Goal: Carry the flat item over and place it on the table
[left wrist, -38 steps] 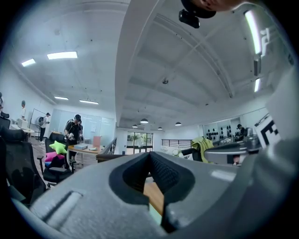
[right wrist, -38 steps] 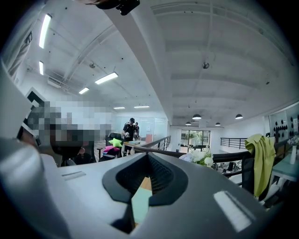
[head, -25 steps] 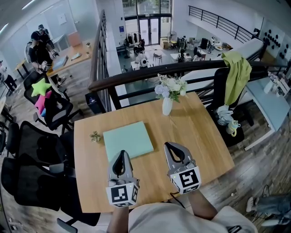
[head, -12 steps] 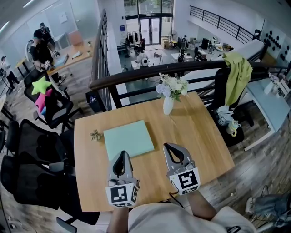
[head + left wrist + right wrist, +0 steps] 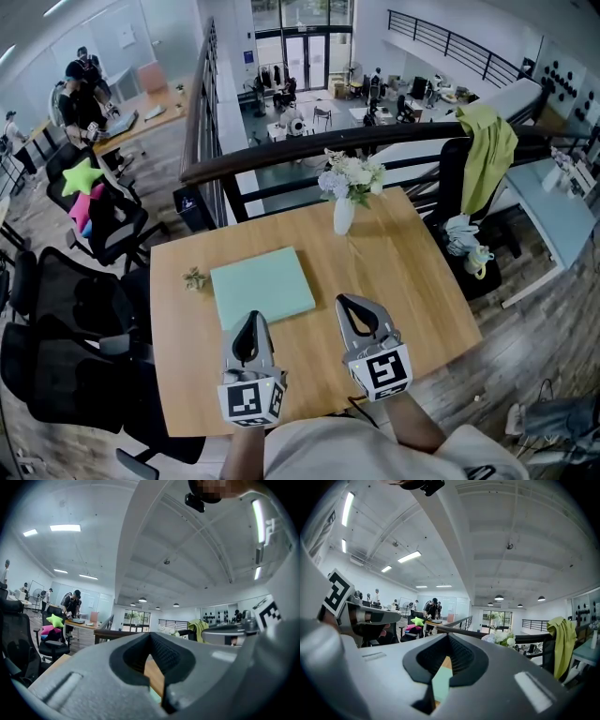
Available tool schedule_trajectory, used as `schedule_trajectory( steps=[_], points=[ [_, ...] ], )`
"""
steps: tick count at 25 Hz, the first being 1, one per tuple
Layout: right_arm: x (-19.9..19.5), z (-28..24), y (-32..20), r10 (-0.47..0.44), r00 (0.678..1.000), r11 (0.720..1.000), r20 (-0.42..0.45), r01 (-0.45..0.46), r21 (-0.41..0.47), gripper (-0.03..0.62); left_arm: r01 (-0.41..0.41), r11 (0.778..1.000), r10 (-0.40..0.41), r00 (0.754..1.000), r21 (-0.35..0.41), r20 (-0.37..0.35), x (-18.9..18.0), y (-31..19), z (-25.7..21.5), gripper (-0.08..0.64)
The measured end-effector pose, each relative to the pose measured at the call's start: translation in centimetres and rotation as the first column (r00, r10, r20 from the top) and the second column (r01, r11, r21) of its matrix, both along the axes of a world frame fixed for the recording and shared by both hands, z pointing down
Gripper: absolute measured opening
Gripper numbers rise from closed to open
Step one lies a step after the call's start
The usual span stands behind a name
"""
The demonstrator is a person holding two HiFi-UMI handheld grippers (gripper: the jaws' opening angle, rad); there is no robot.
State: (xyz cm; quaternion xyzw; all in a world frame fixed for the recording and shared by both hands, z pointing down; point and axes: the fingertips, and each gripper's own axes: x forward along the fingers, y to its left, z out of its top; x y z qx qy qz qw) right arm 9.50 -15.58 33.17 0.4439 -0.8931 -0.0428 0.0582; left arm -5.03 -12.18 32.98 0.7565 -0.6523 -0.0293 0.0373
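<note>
A flat mint-green board lies on the wooden table, left of centre. My left gripper hovers just in front of the board's near edge, its jaws shut and empty. My right gripper is to the right of the board over bare wood, also shut with nothing in it. In the right gripper view a sliver of the green board shows through the closed jaws. A strip of the table shows through the jaws in the left gripper view.
A white vase of flowers stands at the table's far edge. A small dried sprig lies left of the board. Black office chairs crowd the left side. A dark railing runs behind the table, with a green cloth draped at right.
</note>
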Motion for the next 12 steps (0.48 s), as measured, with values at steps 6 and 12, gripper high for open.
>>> schedule_trajectory(
  steps=[6, 12],
  points=[
    [0.30, 0.50, -0.29, 0.005, 1.000, 1.000, -0.005, -0.005, -0.014, 0.011, 0.001, 1.000, -0.001, 1.000, -0.008, -0.005, -0.02, -0.29, 0.25, 0.003],
    [0.59, 0.63, -0.59, 0.012, 1.000, 1.000, -0.003, -0.012, -0.015, 0.011, 0.001, 1.000, -0.001, 1.000, -0.010, -0.004, 0.12, -0.43, 0.49, 0.003]
  ],
)
